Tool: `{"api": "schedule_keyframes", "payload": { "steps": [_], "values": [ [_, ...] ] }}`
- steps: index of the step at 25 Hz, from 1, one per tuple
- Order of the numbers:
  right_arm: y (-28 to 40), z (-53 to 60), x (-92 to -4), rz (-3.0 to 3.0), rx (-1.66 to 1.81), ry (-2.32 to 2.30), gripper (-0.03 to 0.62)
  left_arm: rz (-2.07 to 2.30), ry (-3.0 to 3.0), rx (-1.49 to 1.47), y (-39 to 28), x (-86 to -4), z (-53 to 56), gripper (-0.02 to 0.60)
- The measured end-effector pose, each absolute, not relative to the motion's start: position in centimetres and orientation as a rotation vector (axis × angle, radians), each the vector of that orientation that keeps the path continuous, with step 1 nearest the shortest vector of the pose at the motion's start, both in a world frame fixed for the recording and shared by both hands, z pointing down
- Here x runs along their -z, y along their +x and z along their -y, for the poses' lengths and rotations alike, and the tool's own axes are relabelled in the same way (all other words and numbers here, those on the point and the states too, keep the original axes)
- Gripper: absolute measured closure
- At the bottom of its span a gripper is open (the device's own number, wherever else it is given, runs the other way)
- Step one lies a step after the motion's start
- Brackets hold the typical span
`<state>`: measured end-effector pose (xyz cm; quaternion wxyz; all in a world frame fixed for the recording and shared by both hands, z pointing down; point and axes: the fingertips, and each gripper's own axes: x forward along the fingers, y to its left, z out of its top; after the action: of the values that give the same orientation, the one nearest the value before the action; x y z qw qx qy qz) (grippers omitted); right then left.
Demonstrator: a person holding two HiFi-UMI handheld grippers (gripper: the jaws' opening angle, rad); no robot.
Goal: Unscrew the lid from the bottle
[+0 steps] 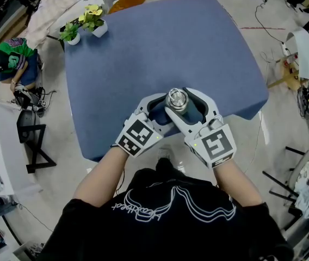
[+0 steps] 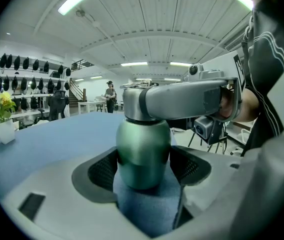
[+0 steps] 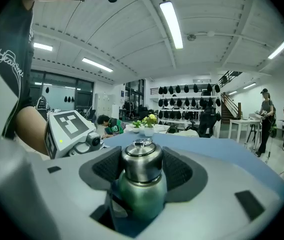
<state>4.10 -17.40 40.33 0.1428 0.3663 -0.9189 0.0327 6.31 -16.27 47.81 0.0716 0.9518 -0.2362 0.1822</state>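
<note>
Green metal bottle (image 1: 180,115) with a rounded body stands upright on the blue cloth-covered table (image 1: 171,42), close to the edge nearest the person. Its brushed steel lid (image 3: 141,165), topped by a small loop, is seated on the neck and shows no gap, so removal has not begun.

The left gripper (image 2: 143,169) is clamped low on the bottle body, with its dark textured pads against both sides. This grip presumably anchors the bottle so the body cannot spin with the lid.

The right gripper (image 3: 142,170) sits higher, crossing over the left one. Its pads bear on the lid's two sides and do not reach the green body below.

The two grippers meet the bottle from different directions, which separates the holding grip from the turning grip. The next step is judged to be a twist of the right gripper about the bottle's upright axis.
</note>
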Motion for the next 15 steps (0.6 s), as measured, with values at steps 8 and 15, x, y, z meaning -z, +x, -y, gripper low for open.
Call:
{"api": "schedule_keyframes", "payload": {
  "steps": [8,15],
  "values": [
    [3.87,17.35,-40.42,2.725,-0.094,0.870,0.330,0.614,2.891,-0.578,6.31,-47.84,16.27,0.261],
    [3.81,17.23,-40.77,2.737,-0.122,0.613,0.331,0.522,2.900,-0.648,6.38,-48.17,16.23,0.261]
  ]
}}
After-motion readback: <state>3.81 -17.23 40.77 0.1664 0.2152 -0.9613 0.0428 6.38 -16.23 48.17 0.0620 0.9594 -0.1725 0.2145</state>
